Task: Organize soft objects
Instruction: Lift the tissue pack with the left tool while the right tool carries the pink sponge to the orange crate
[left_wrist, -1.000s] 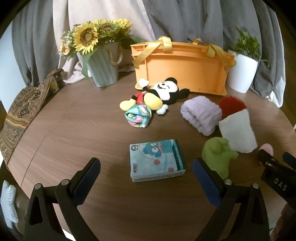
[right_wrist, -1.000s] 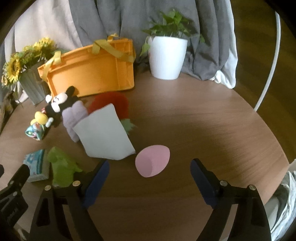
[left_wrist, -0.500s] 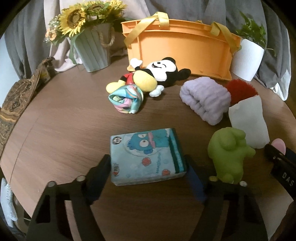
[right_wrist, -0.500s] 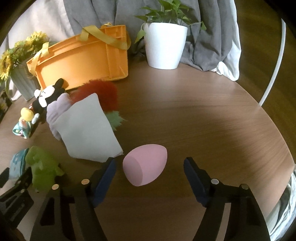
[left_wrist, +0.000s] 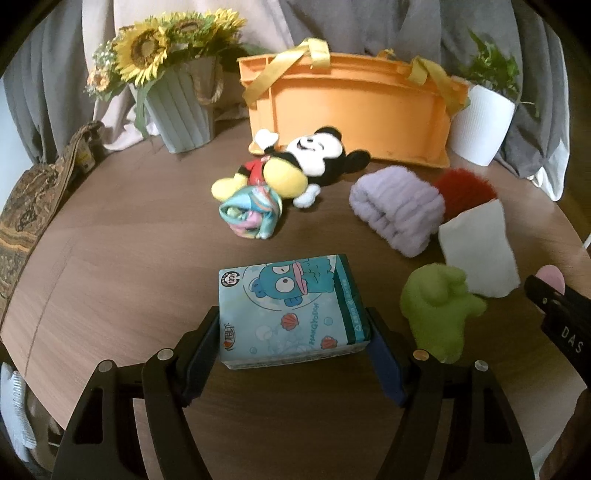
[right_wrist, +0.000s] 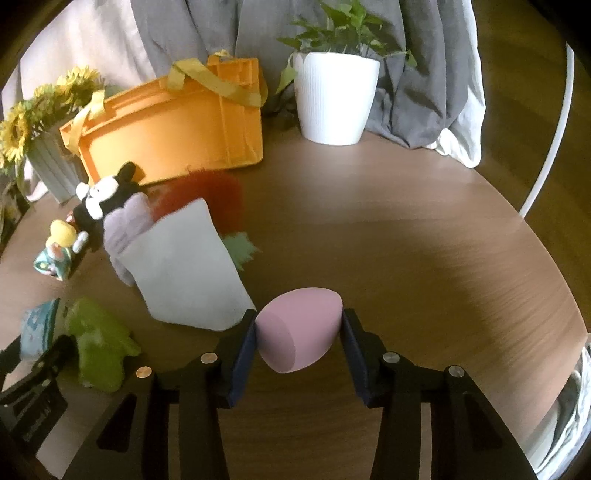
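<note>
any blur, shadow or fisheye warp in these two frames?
Left wrist: sharp; straight-sided orange plastic crate bows from fisheye. Right wrist: smeared near the green plush toy, dark shadow over the round wooden table, pink egg-shaped sponge crisp.

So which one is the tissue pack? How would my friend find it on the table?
Start at the big orange basket at the back of the round table, then come straight forward past the mouse plush and the little colourful bundle. The tissue pack lies flat between the left gripper fingers. It is the only flat, box-shaped thing, light blue with a cartoon fish-faced character.
</note>
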